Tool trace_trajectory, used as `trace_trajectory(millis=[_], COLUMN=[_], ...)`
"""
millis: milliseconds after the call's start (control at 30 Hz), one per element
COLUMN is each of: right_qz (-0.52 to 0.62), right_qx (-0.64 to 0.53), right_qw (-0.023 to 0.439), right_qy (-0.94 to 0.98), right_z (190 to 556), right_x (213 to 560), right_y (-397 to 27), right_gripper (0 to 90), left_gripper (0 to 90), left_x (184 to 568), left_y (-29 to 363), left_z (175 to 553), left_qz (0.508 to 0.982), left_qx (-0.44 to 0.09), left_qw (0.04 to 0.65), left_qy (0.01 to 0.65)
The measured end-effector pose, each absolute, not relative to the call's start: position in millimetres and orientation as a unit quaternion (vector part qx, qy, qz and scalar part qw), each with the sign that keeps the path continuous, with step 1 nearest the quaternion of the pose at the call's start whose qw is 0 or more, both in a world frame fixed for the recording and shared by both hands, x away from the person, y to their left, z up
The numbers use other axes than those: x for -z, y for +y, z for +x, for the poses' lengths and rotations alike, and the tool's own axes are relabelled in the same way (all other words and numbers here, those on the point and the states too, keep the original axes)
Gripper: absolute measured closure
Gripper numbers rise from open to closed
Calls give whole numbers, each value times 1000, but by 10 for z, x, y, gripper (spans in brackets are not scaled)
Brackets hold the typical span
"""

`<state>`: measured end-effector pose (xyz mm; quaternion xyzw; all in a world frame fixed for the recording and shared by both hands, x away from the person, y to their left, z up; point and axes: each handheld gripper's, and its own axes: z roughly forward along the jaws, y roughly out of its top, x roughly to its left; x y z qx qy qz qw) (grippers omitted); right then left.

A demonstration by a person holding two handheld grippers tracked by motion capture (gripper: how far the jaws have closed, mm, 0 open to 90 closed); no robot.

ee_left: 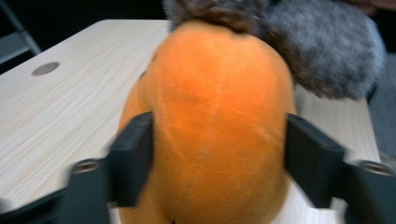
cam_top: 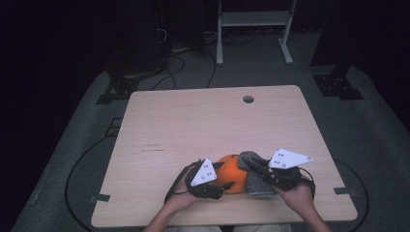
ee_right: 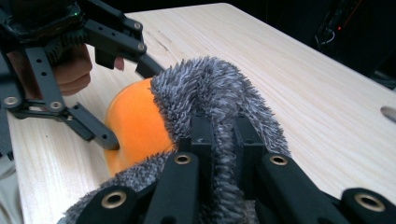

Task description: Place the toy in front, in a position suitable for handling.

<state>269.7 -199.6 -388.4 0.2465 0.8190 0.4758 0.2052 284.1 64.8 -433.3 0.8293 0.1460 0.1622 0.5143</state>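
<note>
Orange plush [ee_left: 215, 121] is clamped by left tongs [ee_left: 219, 154]; right tongs [ee_right: 223, 140] pinch grey fuzzy cloth [ee_right: 215, 88].

orange plush [cam_top: 231, 173] under grey fuzzy cloth [cam_top: 255, 170]

Light wood-grain table [cam_top: 193, 121], square top with rounded corners, standing on grey floor [cam_top: 367, 145]. Round cable hole [cam_top: 248, 99] near the far edge, right of centre. Small line of dark marks [cam_top: 152, 149] left of centre. Orange plush ball [cam_top: 231, 174] sits on the top at the near edge, about mid-width. Grey fuzzy cloth [cam_top: 254, 176] lies just right of it, touching and draped up over its right side. Dark tape tabs [cam_top: 100, 197] on the floor by the near corners.
</note>
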Motion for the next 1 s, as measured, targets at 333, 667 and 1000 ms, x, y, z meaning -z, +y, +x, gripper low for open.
trace_trajectory(millis=[333,667,1000], right_qz=[204,248,242], right_qx=[-481,-490,-489], right_qw=[194,172,170], right_qy=[830,818,820], right_z=[2607,2735,2750], right_x=[3803,3882,3883], right_y=[-1827,-2044,-2015], right_gripper=[810,811,810], left_gripper=[334,189,307], left_x=[4369,4383,4385], left_y=[606,547,584], left_z=[2757,2788,2754], left_qz=[846,841,847], left_qx=[-177,-174,-177], left_qw=[493,497,493], left_qy=[101,121,93])
